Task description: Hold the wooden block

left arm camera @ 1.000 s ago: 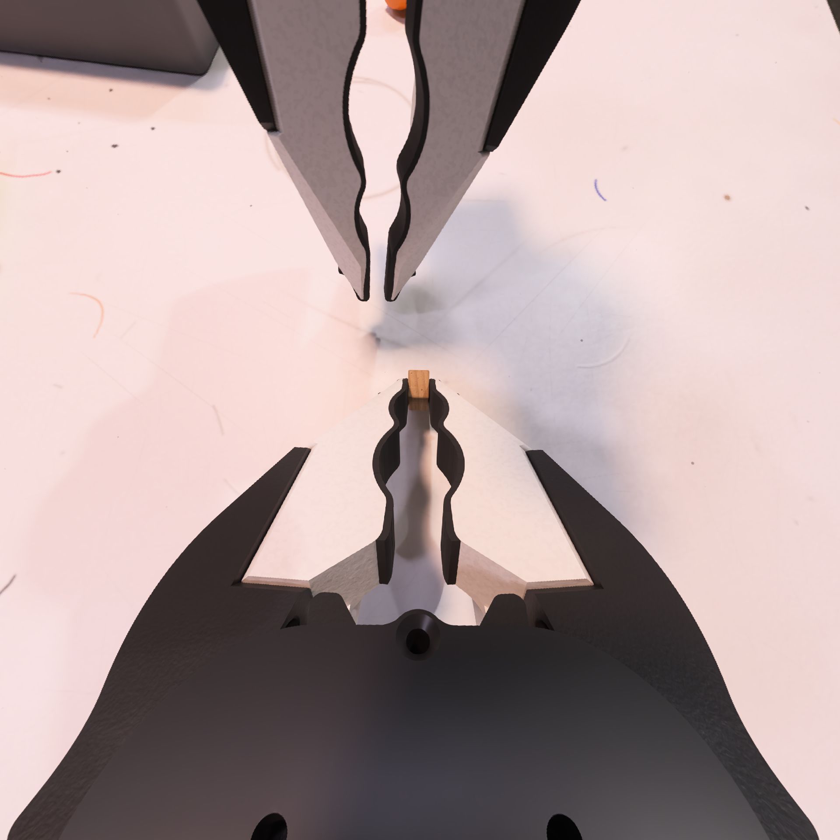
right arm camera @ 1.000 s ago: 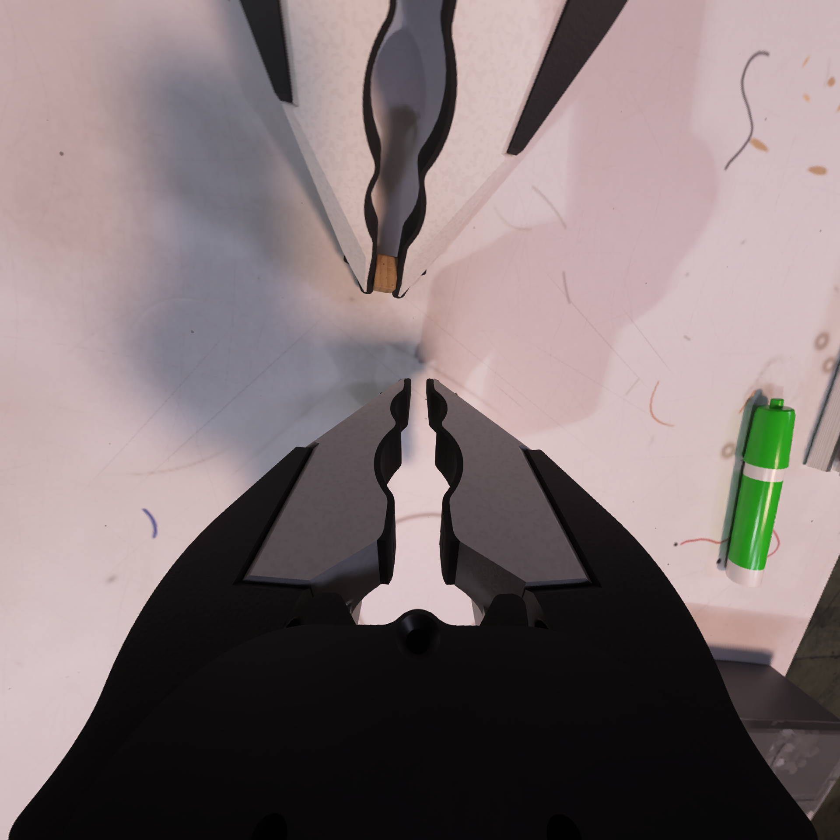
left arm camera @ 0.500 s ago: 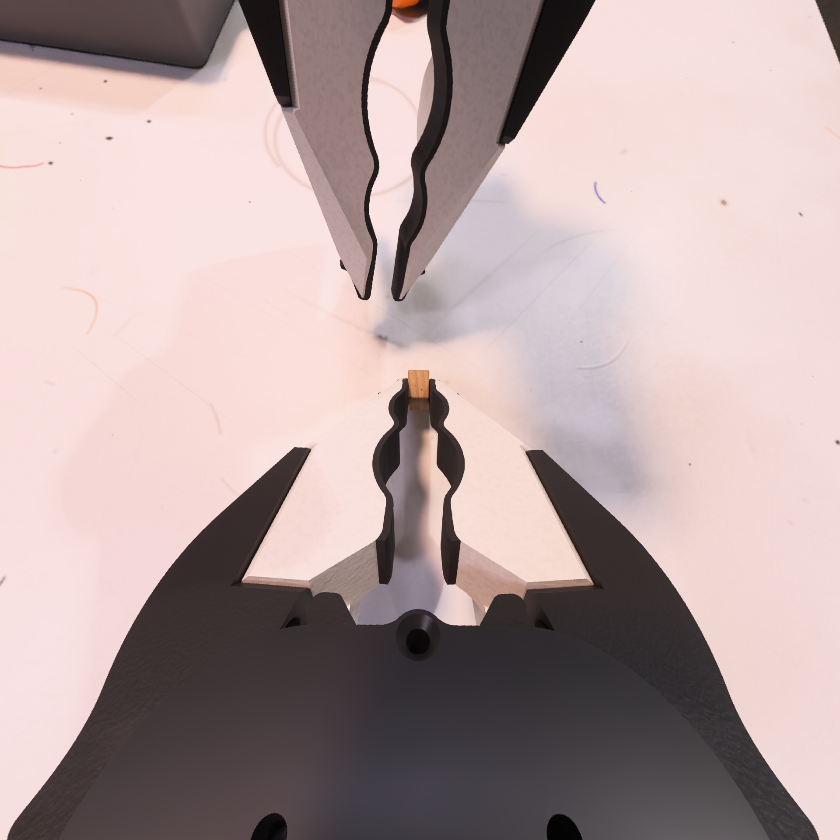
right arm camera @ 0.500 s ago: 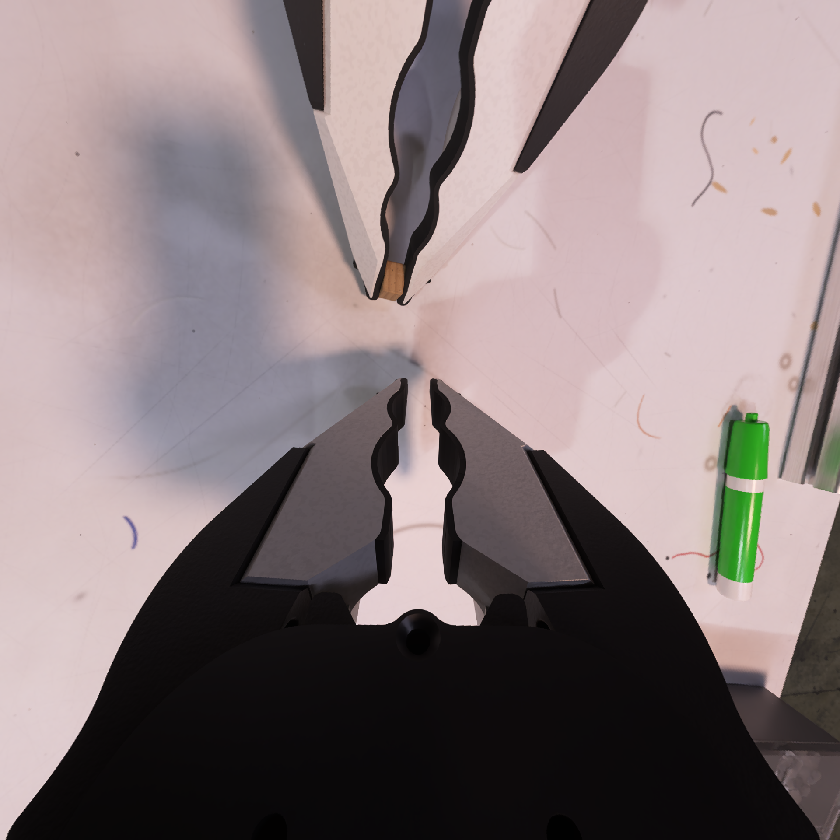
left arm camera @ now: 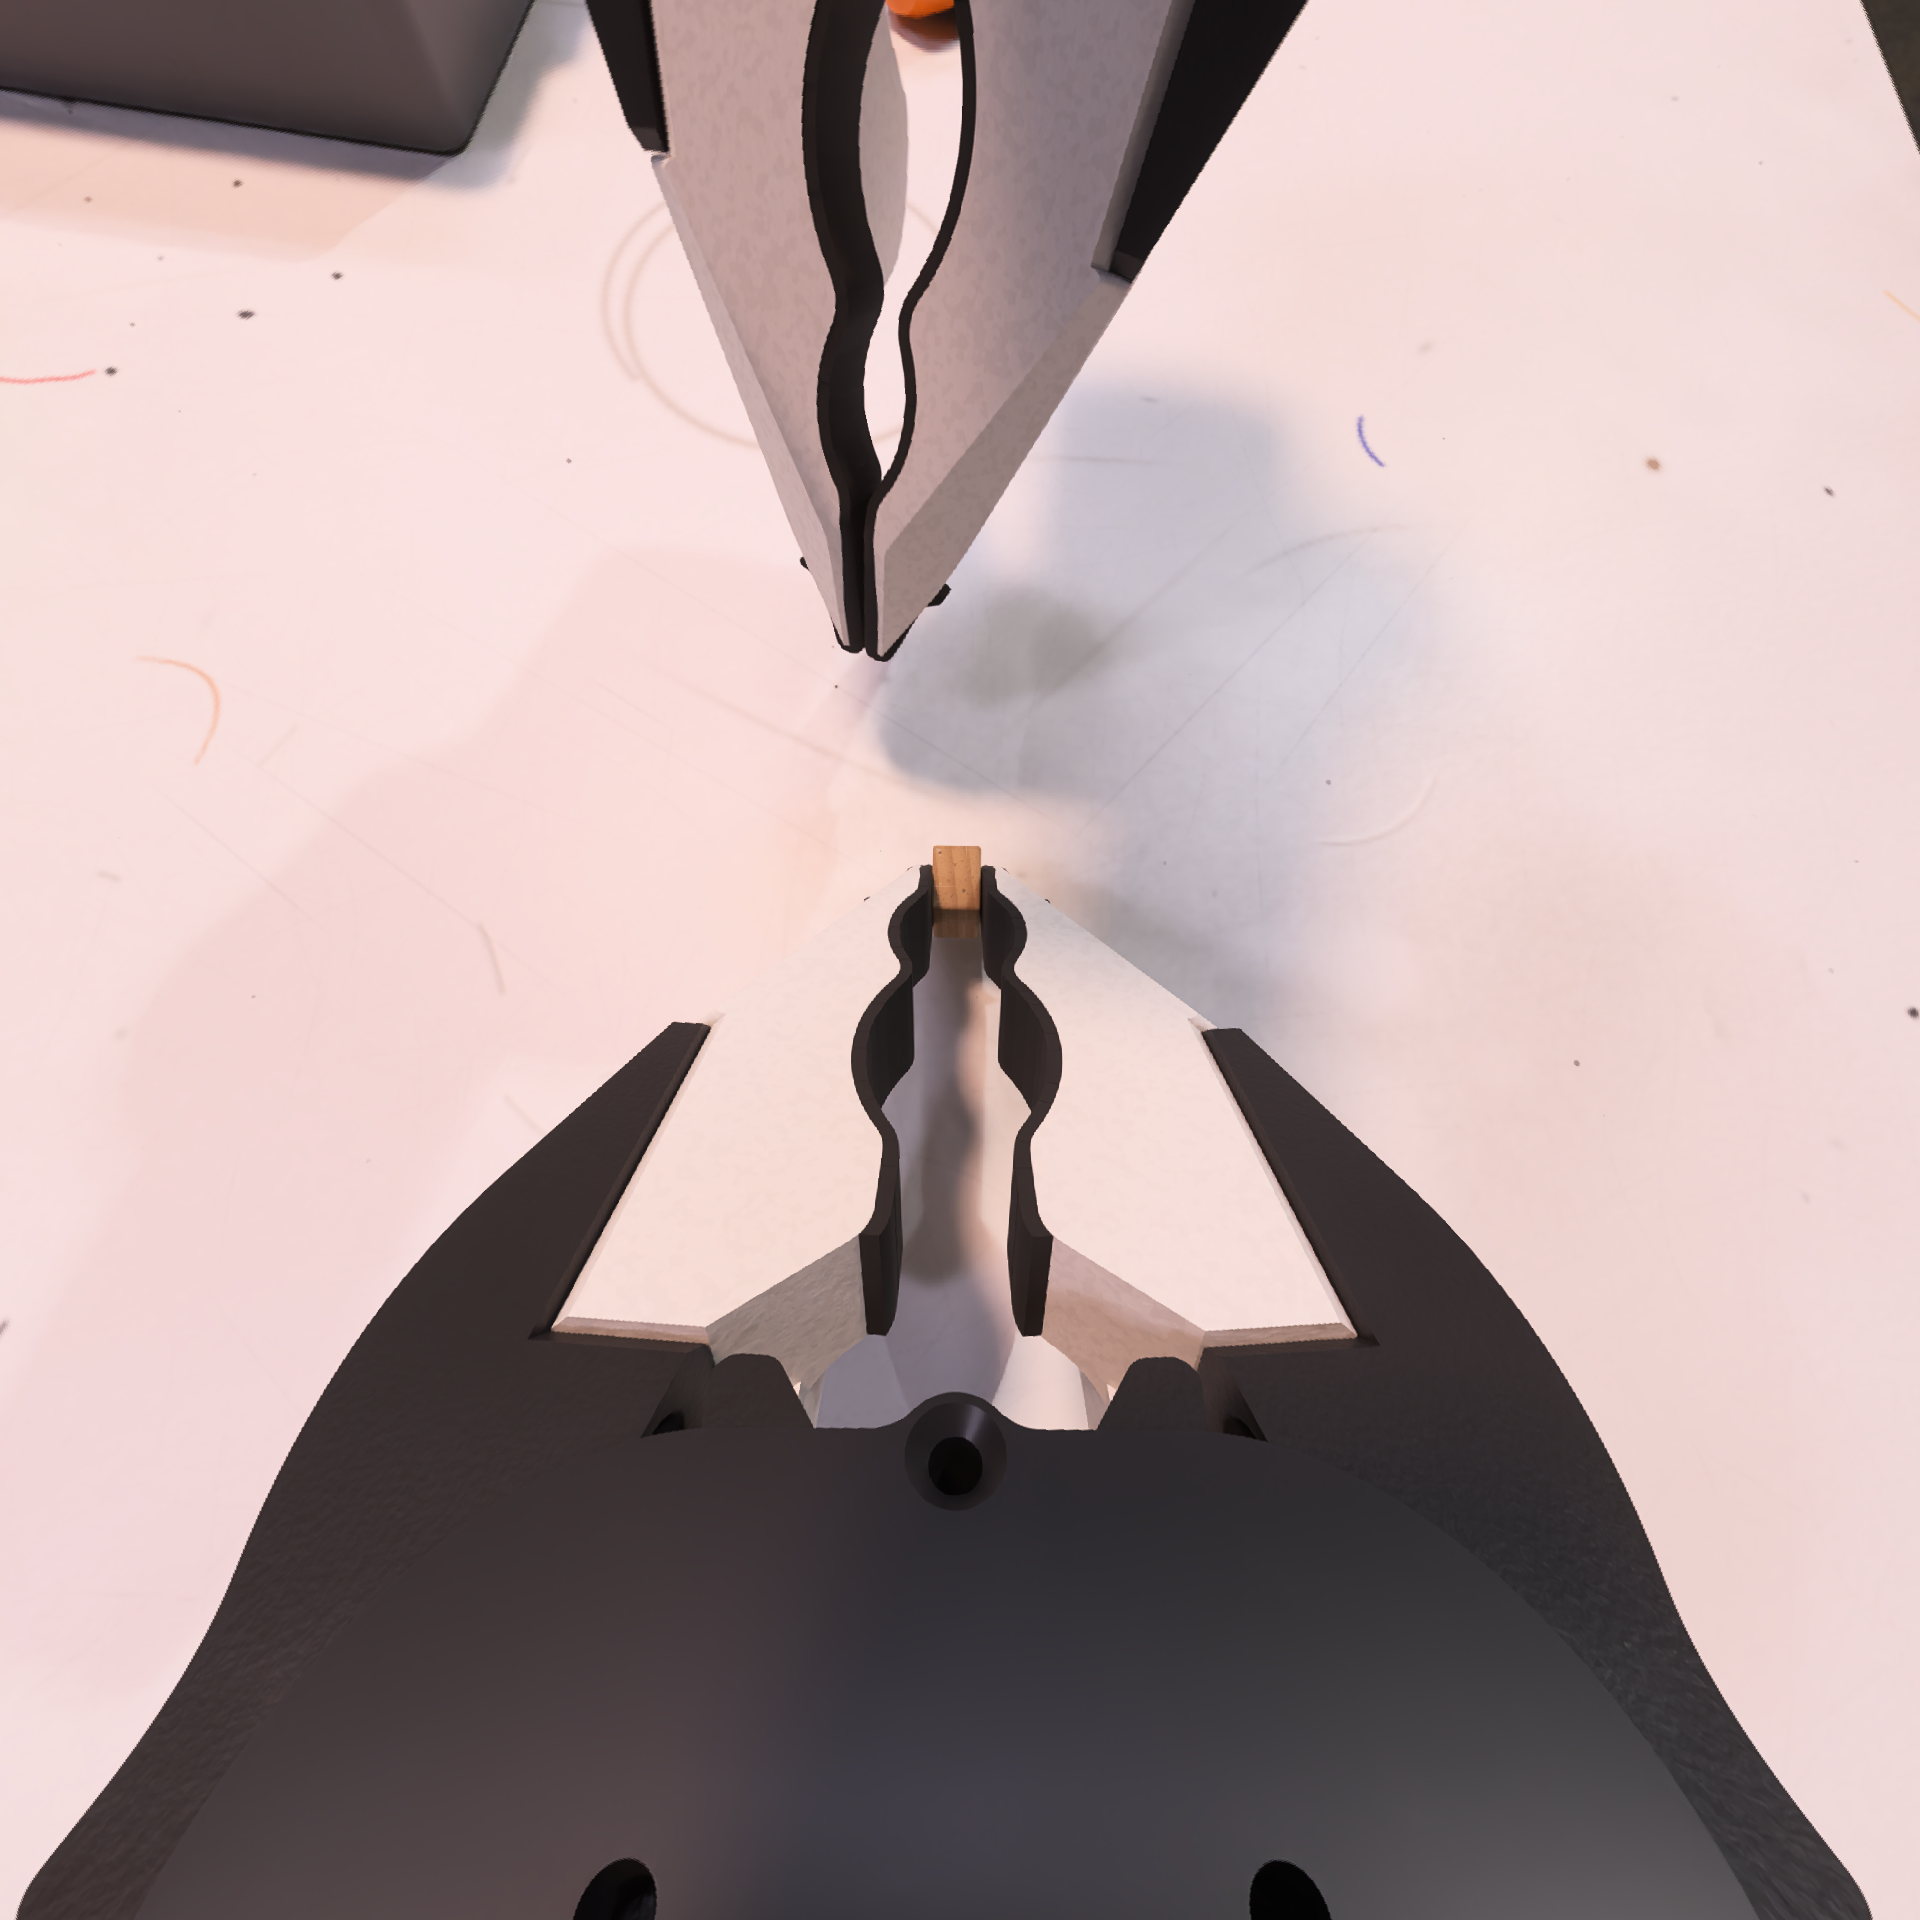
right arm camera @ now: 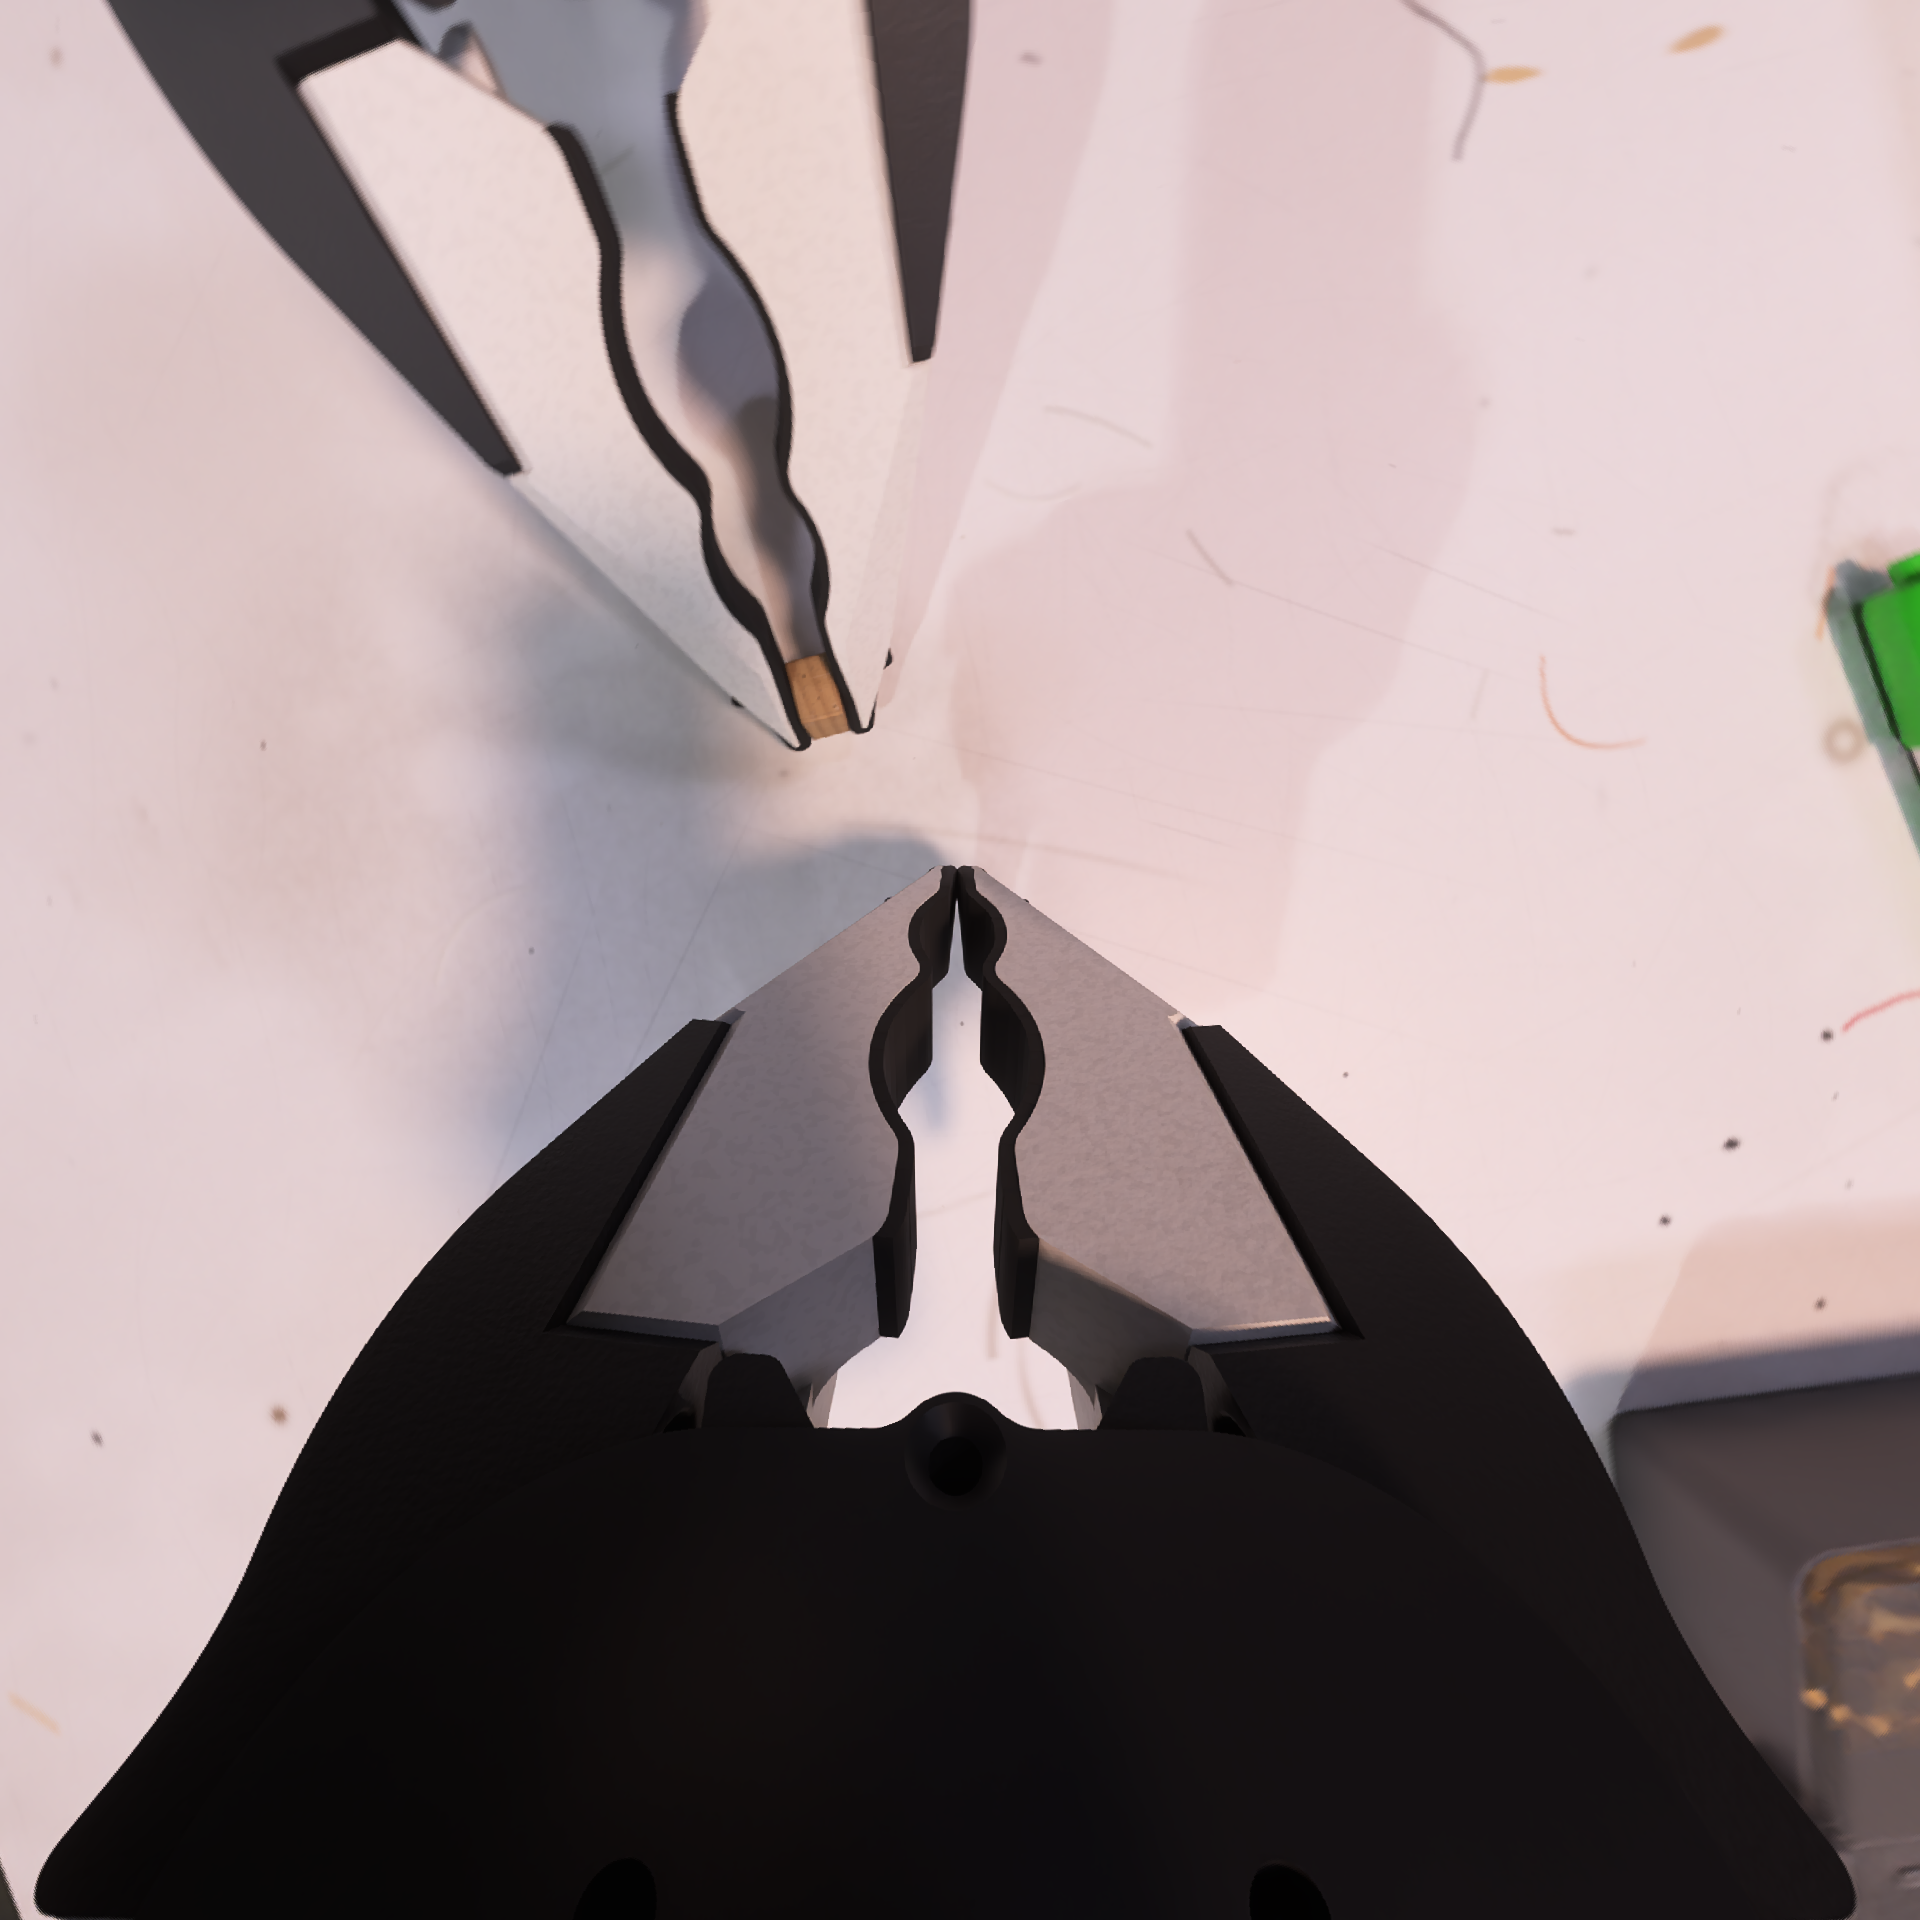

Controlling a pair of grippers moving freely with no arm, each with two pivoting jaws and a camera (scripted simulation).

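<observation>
A small wooden block (left arm camera: 956, 878) is clamped between the tips of my left gripper (left arm camera: 956, 883), above the white table. It also shows in the right wrist view (right arm camera: 816, 701), held in the left gripper (right arm camera: 821, 717) at the upper left of centre. My right gripper (right arm camera: 956, 878) has its fingertips touching and holds nothing. In the left wrist view the right gripper (left arm camera: 864, 639) points toward me from the top, tips together, a short gap from the block.
A dark grey box (left arm camera: 239, 73) sits at the far left corner in the left wrist view. A green marker (right arm camera: 1896, 655) lies at the right edge in the right wrist view, and a grey box (right arm camera: 1766, 1621) at the lower right. An orange object (left arm camera: 920, 8) peeks behind the right gripper.
My right gripper has closed from slightly apart to tips touching, and has shifted so the left gripper now appears further left and tilted. The left gripper keeps its hold on the block.
</observation>
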